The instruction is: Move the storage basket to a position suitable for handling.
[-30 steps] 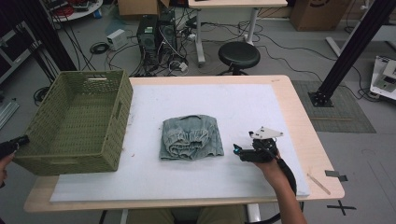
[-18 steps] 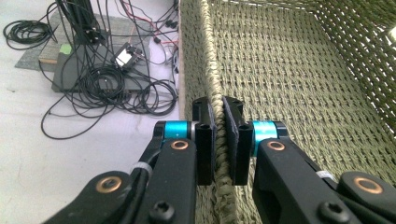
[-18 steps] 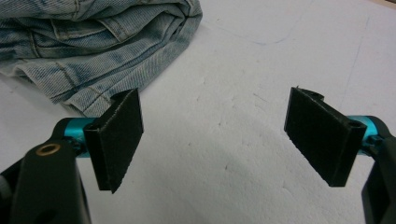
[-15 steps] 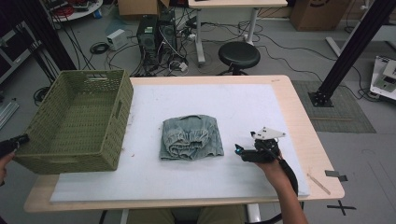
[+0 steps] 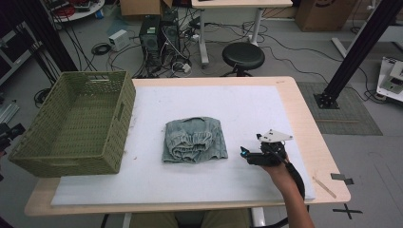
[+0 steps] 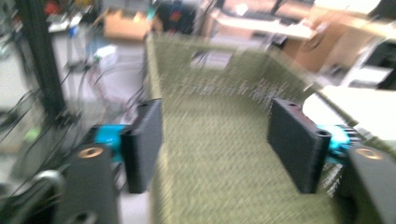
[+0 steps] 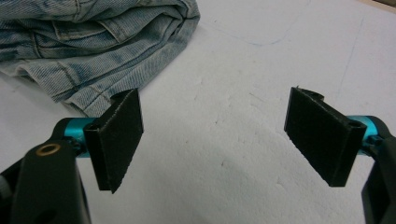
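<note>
- No brand, label or writing can be read on the folded jeans [image 5: 194,139].
- They are faded blue denim, folded into a thick square; the waistband and seams show in your right gripper view.
- They lie mid-tabletop [image 5: 294,102] on the white sheet [image 5: 247,104], beside the green woven basket [image 5: 71,128].
- Your right tongs [image 7: 215,135] are released, just beside the jeans.
- Your left tongs [image 6: 224,140] have just been opening, nothing between them, over the basket.

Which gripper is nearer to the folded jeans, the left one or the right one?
The right. The right gripper sits on the white mat just beside the folded jeans, jaws open toward them. The left gripper is far off, beyond the green basket.
</note>
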Action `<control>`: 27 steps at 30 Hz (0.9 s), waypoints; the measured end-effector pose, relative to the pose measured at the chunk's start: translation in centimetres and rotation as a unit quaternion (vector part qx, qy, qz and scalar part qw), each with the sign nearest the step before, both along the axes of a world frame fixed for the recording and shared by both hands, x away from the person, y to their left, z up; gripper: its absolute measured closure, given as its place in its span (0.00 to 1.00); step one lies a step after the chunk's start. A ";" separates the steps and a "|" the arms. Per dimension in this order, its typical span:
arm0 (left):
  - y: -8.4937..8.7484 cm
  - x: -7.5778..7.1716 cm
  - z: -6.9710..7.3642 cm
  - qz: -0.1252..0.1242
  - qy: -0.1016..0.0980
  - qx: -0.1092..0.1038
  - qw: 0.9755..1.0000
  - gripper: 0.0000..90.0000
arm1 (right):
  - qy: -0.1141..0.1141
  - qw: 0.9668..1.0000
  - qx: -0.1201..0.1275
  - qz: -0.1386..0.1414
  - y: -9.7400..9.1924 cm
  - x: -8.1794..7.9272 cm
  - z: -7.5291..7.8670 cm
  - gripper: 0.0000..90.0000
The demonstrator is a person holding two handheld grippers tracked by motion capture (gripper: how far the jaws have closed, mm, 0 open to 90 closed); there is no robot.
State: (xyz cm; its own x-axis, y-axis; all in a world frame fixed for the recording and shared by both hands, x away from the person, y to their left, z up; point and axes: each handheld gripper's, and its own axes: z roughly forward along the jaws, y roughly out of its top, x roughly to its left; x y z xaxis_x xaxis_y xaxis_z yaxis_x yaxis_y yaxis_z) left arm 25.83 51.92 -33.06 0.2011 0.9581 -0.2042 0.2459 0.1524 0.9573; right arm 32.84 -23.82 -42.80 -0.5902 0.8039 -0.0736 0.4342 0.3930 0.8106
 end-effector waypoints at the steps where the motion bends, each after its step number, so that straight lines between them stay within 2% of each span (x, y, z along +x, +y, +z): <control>1: -0.4 0.0 0.5 -0.011 -0.006 0.001 1.000 0.29 | -0.001 1.000 0.000 0.001 0.0 0.0 0.0 0.23; 3: -1.1 0.2 1.1 -0.023 -0.007 0.013 1.000 0.26 | -0.001 1.000 0.001 0.001 0.0 0.0 0.1 0.23; 9: -3.8 1.4 1.6 -0.065 -0.018 0.014 0.998 0.26 | -0.001 1.000 0.001 0.009 0.2 0.1 0.1 0.23; 13: -5.9 2.2 1.5 -0.102 -0.024 0.016 0.994 0.26 | -0.002 1.000 0.005 0.010 0.2 0.1 0.2 0.23; 18: -8.0 3.1 1.7 -0.131 -0.024 0.018 0.991 0.26 | -0.002 1.000 0.006 0.008 0.0 0.1 0.2 0.23; 20: -8.9 3.3 2.0 -0.147 -0.024 0.020 0.989 0.26 | -0.002 1.000 0.006 0.008 0.0 0.0 0.2 0.23; 22: -9.8 3.5 2.1 -0.169 -0.020 0.023 0.985 0.26 | -0.003 1.000 0.006 0.009 -0.1 0.0 0.2 0.23; 24: -10.8 3.8 2.3 -0.179 -0.020 0.029 0.983 0.26 | -0.003 1.000 0.008 0.009 -0.1 0.0 0.2 0.23; 27: -12.3 4.2 2.3 -0.199 -0.022 0.023 0.979 0.26 | -0.005 1.000 0.007 0.012 0.0 0.0 0.3 0.23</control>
